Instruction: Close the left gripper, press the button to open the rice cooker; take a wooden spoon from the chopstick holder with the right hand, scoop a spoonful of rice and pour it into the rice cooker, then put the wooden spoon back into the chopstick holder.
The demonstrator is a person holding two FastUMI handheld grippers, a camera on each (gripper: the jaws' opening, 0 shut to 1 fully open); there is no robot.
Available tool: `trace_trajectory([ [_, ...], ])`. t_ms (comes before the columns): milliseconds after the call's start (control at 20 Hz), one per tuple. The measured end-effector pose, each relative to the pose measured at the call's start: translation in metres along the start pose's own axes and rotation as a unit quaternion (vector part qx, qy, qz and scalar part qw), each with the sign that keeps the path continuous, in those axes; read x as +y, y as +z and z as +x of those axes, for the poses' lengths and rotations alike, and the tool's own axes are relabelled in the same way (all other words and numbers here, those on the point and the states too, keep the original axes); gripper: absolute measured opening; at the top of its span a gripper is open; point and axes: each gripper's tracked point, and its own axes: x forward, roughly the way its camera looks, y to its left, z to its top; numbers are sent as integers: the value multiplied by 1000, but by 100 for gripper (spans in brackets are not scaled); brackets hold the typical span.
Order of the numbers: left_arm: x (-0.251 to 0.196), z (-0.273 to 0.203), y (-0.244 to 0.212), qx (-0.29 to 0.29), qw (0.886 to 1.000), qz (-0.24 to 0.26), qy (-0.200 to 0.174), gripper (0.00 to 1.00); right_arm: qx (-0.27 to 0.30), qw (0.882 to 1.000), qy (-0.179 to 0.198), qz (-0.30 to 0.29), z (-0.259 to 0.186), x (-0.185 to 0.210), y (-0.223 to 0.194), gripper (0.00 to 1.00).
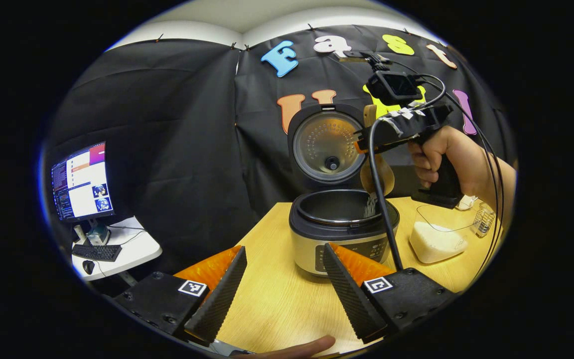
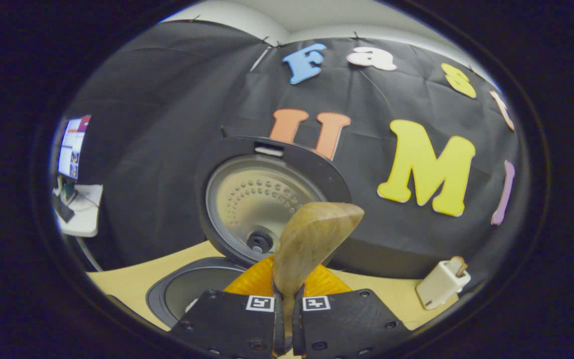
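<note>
Wooden counter [image 1: 272, 299]: rice cooker [image 1: 343, 234] lid up. Right tool [image 2: 287, 304] clamps wooden spoon [image 2: 312, 239], pouring rice; left tool [image 1: 279, 279] open. Next: return spoon to chopstick holder [image 2: 441, 284].

The left gripper view looks from low down, a little way back from the round silver and black rice cooker [image 1: 343, 230]. It faces forward across the pale wooden table [image 1: 277, 299], between its own two spread fingers [image 1: 219, 294]. The cooker sits just past those fingers. The right gripper view sits high, right above the cooker's pot [image 2: 187, 289]. It faces the raised round lid [image 2: 267, 199] from very near. Both views share the cooker, its lid, the table and the black cloth wall [image 1: 177, 149].
</note>
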Motion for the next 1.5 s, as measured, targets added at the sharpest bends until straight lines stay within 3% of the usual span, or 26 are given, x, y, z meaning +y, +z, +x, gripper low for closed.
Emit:
trace_trajectory([
  [350, 5, 2, -1, 4, 1000, -8, 8, 96, -22, 995, 2, -100, -7, 32, 7, 6],
  [800, -4, 1, 0, 4, 1000, -7, 1, 94, -22, 993, -20, -113, -12, 16, 6, 7],
  [1100, -15, 0, 5, -1, 1000, -8, -9, 95, -25, 993, -42, -109, -27, -23, 5, 7],
  [1500, -48, -6, 15, -9, 999, -19, -39, 94, -15, 991, -100, -86, -59, -118, -12, 9],
])
